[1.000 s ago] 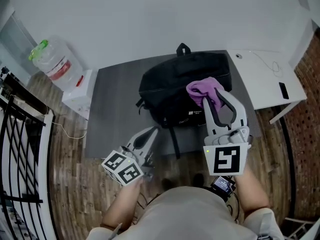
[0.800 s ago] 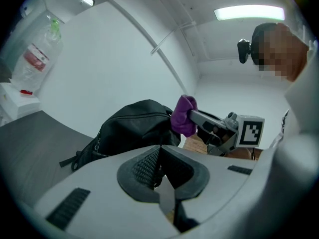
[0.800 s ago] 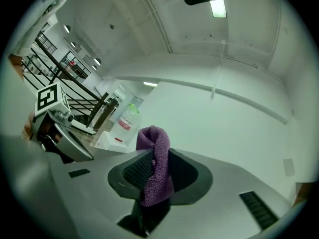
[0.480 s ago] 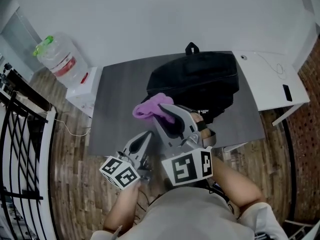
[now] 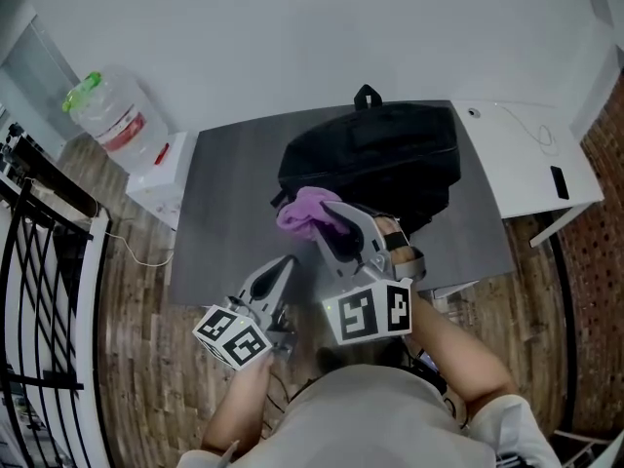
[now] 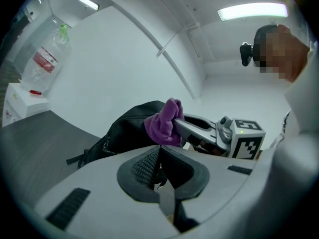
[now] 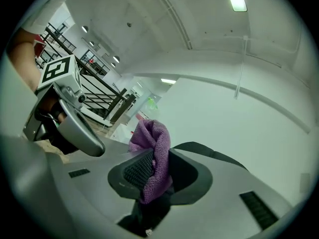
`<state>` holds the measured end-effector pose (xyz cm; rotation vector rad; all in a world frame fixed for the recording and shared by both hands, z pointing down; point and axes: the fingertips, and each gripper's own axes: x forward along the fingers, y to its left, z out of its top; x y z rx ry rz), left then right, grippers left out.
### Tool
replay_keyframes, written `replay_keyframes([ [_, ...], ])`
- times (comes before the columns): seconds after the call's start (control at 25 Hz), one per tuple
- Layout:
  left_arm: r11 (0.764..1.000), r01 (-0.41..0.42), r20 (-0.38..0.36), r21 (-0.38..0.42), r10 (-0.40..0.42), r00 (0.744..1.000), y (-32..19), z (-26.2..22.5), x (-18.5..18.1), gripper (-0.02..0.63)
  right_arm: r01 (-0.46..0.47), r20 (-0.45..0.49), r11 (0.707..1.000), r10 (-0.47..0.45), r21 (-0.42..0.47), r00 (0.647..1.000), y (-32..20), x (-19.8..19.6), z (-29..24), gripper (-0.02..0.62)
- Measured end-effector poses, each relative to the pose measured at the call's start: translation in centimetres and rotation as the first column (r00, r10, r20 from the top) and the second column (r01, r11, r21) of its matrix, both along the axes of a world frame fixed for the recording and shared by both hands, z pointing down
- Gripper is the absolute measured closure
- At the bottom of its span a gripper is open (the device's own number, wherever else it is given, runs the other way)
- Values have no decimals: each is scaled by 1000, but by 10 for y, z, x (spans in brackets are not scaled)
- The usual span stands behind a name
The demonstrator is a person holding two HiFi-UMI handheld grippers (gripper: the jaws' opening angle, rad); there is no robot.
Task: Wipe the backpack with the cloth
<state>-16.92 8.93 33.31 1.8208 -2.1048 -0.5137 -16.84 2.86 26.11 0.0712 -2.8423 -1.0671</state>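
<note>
Cloth, clamped in the right gripper, now hangs at the backpack's near-left corner, not its right; left gripper stays closed.

R hand-held gripper w/ cloth, backpack

Your left gripper and right gripper are both smooth pale grey shells with curved, tapering jaws. Each carries a white cube printed with black square markers: the left cube and the right cube, which has a small green light. Inside the jaws you have a dark cross-hatched pad set in a black recess, with short black slots on the shell. You wear a light beige top with a paler short sleeve.
</note>
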Motion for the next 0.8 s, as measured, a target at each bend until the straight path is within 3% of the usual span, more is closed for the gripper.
replay_keyframes([
  [0.44,998,-58,14,-11,58,998,-32,-2,16,601,-117,29,992,116,42,993,-49,27,-1,497],
  [0.8,994,-106,24,-22,107,994,-55,-3,28,601,-264,58,964,262,30,963,-105,56,-5,497],
])
